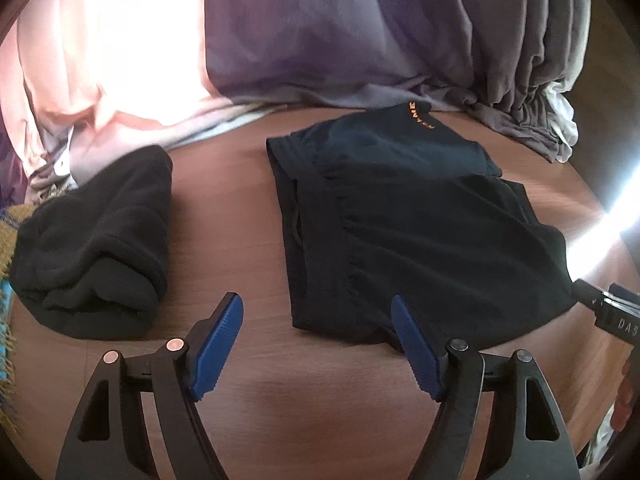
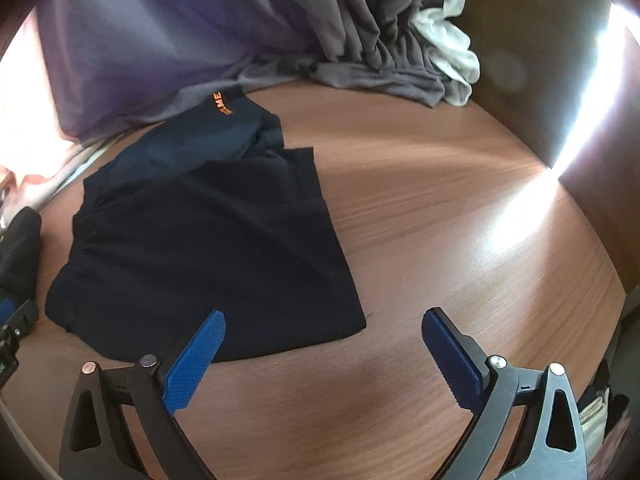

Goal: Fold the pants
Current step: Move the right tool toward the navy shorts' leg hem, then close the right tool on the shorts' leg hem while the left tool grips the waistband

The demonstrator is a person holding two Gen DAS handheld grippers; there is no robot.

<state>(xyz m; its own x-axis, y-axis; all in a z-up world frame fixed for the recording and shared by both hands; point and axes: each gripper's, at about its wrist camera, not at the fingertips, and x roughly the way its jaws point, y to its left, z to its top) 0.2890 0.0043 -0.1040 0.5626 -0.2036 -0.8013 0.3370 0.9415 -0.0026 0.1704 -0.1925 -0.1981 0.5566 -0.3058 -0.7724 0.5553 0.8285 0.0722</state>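
The dark pants (image 1: 408,224), partly folded, lie flat on the wooden table (image 1: 320,400), orange lettering at the far edge. The left gripper (image 1: 318,344) hovers at their near left corner, jaws spread and empty. The right gripper (image 2: 324,356) hovers at the near right corner, jaws spread, pinching nothing. Only the left wrist view shows a folded black garment (image 1: 96,248) to the left. The right wrist view alone shows bare table right of the pants and a white cloth (image 2: 452,52) beyond.

Left gripper (image 1: 316,322) and right gripper (image 2: 322,330) both angled downward, jaws spread apart, nothing between the pads.
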